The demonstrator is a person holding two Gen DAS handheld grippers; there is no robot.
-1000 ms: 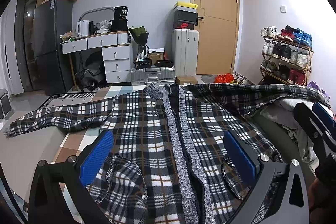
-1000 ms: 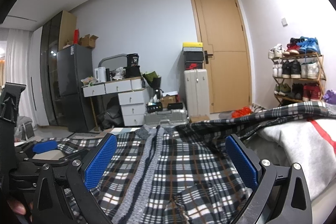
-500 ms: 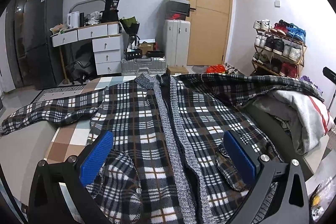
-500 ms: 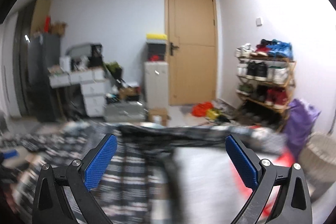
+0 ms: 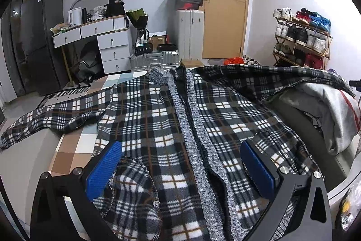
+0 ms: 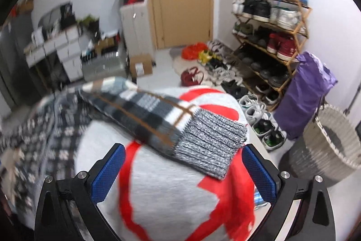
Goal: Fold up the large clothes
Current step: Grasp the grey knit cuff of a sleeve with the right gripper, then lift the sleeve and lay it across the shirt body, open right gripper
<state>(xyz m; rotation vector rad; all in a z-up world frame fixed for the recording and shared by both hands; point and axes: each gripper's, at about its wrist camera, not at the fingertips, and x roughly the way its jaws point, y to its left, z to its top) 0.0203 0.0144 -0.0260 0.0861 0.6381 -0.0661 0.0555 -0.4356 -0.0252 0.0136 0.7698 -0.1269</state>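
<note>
A black, white and grey plaid cardigan [image 5: 158,119] with a grey knit placket lies spread front up on the bed. Its left sleeve [image 5: 52,114] stretches out to the left; its right sleeve [image 5: 270,76] runs over a pile of clothes. My left gripper [image 5: 180,164] is open and empty, just above the cardigan's lower hem. My right gripper [image 6: 183,171] is open and empty, hovering just short of the right sleeve's grey knit cuff [image 6: 212,141], which rests on a grey and red garment [image 6: 162,186].
A grey garment pile [image 5: 327,110] lies at the bed's right. Beyond the bed stand a shoe rack [image 6: 268,22], a purple bag [image 6: 304,94], a woven basket [image 6: 327,141], suitcases [image 5: 189,35], a white desk [image 5: 94,42] and a door [image 5: 223,1].
My right gripper has swung right and tilted down, from the cardigan's body to over the right sleeve's cuff. My left gripper has risen slightly and stays open over the hem.
</note>
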